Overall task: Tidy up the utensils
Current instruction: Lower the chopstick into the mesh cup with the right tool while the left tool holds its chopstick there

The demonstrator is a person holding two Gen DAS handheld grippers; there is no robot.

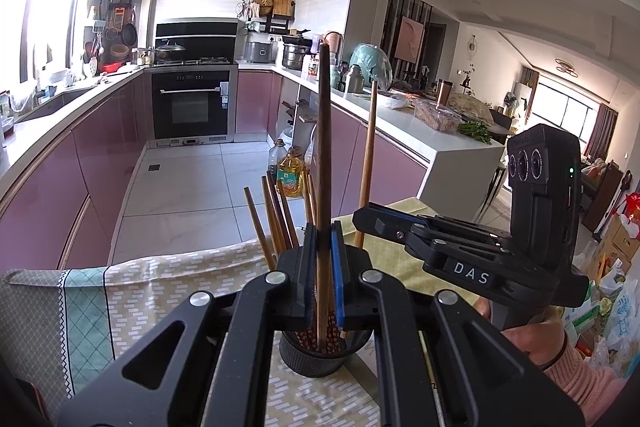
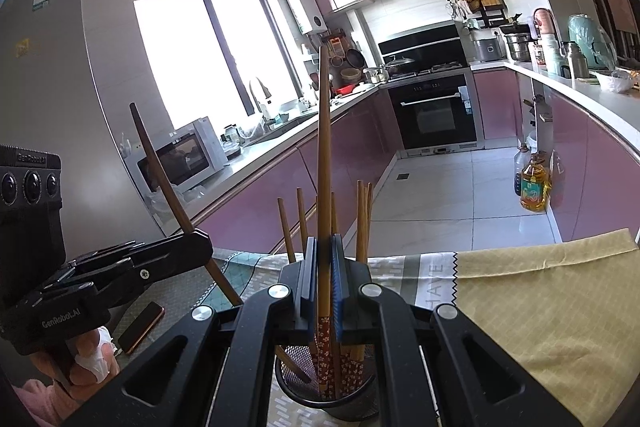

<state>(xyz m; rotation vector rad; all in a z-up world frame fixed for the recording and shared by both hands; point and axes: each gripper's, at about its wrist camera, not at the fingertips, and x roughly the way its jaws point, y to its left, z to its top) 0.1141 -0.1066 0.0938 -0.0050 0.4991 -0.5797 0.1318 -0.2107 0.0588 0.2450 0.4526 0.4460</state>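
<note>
A black mesh cup stands on a patterned tablecloth and holds several wooden chopsticks. My left gripper is shut on one dark chopstick, upright, its lower end inside the cup. My right gripper reaches in from the right, shut on a lighter chopstick. In the right wrist view, my right gripper holds that chopstick upright over the cup. My left gripper at the left holds its chopstick tilted into the cup.
A phone lies on the table left of the cup. Beyond the table edge is tiled kitchen floor with oil bottles, pink cabinets and a cluttered white counter.
</note>
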